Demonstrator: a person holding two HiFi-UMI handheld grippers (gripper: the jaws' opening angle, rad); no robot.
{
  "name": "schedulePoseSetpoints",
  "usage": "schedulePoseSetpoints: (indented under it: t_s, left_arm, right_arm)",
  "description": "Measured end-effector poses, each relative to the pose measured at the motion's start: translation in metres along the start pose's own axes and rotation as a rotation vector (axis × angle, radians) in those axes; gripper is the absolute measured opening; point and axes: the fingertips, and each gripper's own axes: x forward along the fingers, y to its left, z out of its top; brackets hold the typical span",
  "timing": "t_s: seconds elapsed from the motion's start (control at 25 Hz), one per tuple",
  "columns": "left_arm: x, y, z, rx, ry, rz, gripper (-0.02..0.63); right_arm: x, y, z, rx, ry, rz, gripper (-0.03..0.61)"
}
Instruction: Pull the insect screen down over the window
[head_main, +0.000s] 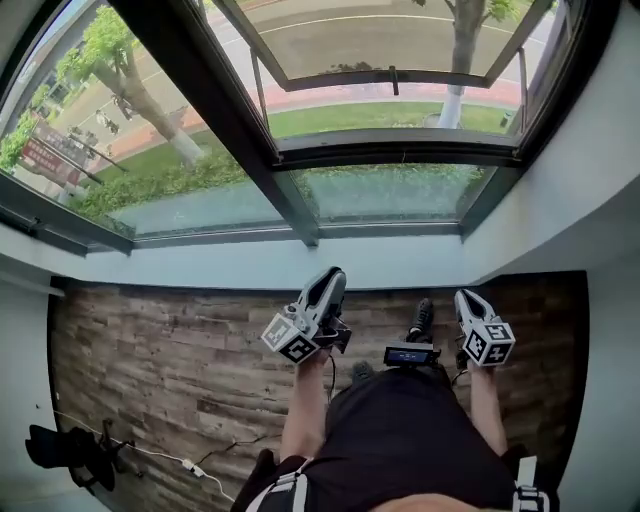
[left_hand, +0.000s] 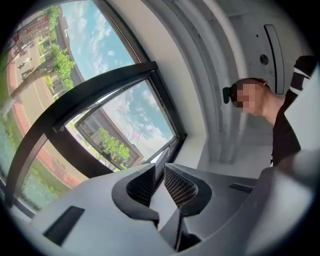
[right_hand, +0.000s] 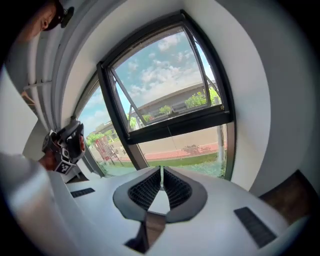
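1. The insect screen isn't visible in any view. The window (head_main: 300, 200) is uncovered, with the street and trees clear through the glass, so I judge the screen is still rolled up at the top of the frame and the pull hasn't started.
2. The upper sash (head_main: 392, 78) is tilted outward. That's probably why the screen is wanted.
3. The left gripper (head_main: 330, 283) is all but closed, with only a slit between the pads and nothing in it. It hangs over the wooden floor (head_main: 150, 350) just short of the sill (head_main: 250, 265), tilted up toward the frame.
4. The right gripper (head_main: 470, 300) has its tips touching and is empty. It is level with the left one and aimed at the right-hand pane.
5. Both are held low and near the person's waist, well apart from the window's top edge. A long reach up looks necessary, then the jaws must open for the screen's bar.
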Motion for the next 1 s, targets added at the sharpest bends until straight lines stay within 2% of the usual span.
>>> schedulePoseSetpoints:
  t_s: [0.16, 0.32, 0.52, 0.68, 0.84, 1.0]
  left_arm:
    - [-0.05, -0.021, 0.004, -0.07, -0.019, 0.003, 0.048]
    - [-0.088, -0.04, 0.026, -0.032, -0.068, 0.003, 0.048]
    - [-0.122, -0.063, 0.049, 0.034, -0.122, 0.01, 0.048]
    - [-0.132, -0.094, 0.049, 0.061, -0.127, 0.003, 0.048]
    - [-0.13, -0.141, 0.025, 0.073, -0.09, -0.035, 0.048]
    - [-0.141, -0.197, -0.006, 0.077, -0.024, -0.06, 0.048]
  right_arm:
    - [-0.057, 0.046, -0.039, 0.0, 0.05, -0.024, 0.025]
    - [-0.078, 0.064, -0.04, -0.005, 0.025, -0.021, 0.023]
    - [-0.079, 0.105, -0.021, -0.043, -0.055, 0.058, 0.025]
    - [-0.105, 0.128, -0.011, -0.087, -0.11, 0.098, 0.024]
    - [-0.157, 0.114, -0.029, -0.058, -0.163, 0.073, 0.023]
    - [-0.219, 0.085, -0.067, 0.074, -0.204, 0.032, 0.023]
